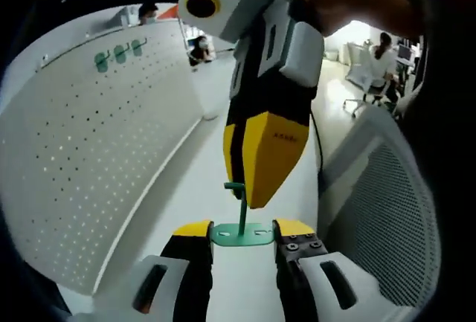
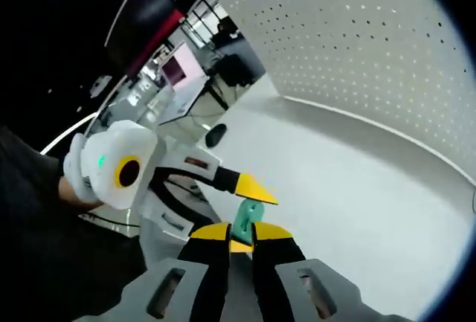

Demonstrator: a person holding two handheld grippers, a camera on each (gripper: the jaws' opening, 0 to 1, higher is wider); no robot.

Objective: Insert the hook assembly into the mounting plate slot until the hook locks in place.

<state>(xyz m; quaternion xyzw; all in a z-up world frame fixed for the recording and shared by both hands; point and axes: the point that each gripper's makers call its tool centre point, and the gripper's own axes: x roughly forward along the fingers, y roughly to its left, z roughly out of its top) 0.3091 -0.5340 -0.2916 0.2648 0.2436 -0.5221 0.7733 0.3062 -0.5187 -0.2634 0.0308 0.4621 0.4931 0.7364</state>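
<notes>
1. The left gripper (image 1: 242, 234) has its jaws clamped on the two ends of the green mounting plate (image 1: 239, 236), keeping it flat and steady as a base just ahead of its tips.
2. The right gripper (image 1: 239, 188) comes down from above; its jaws look closed on the green hook (image 1: 241, 210), which stands upright on the plate, though the pinch itself is partly hidden.
3. In the right gripper view the green piece (image 2: 245, 223) sits just past its own jaw tips.
4. Whether the hook has locked I cannot tell.
5. Beyond and to the left gripper's left curves a white pegboard (image 1: 82, 158) carrying more green hooks (image 1: 119, 53); a mesh chair back (image 1: 387, 203) stands to its right. Neither blocks the work.
</notes>
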